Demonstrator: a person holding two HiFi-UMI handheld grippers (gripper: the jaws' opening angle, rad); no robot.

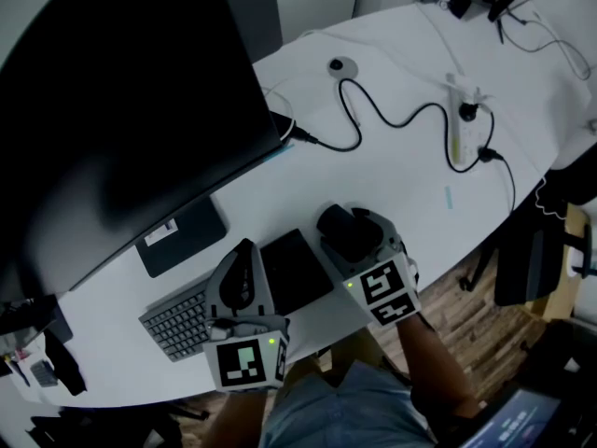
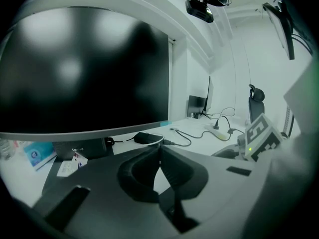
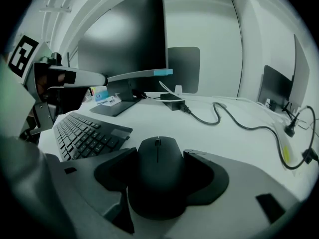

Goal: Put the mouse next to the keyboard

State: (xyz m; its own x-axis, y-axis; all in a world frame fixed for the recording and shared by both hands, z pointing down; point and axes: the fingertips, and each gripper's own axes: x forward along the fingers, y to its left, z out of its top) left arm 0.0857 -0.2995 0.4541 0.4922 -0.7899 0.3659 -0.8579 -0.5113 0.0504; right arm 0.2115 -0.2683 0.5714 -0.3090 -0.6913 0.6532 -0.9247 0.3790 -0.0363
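Note:
A black mouse [image 3: 158,176] sits between the jaws of my right gripper [image 3: 159,156], and both pads press on its sides. In the head view the mouse [image 1: 334,222] is just right of a dark flat panel [image 1: 294,271] that ends the grey keyboard [image 1: 175,323]. The keyboard [image 3: 82,133] lies close to the mouse's left. I cannot tell whether the mouse rests on the white table [image 1: 392,189]. My left gripper [image 1: 244,261] hovers over the keyboard's right half and hides part of it. In its own view the left gripper [image 2: 160,151] is shut on nothing.
A large dark monitor [image 1: 121,110] stands behind the keyboard on a flat base [image 1: 182,236]. A black cable [image 1: 373,110] snakes across the table to a white power strip [image 1: 460,129]. The table's front edge [image 1: 466,245] runs just right of my right gripper.

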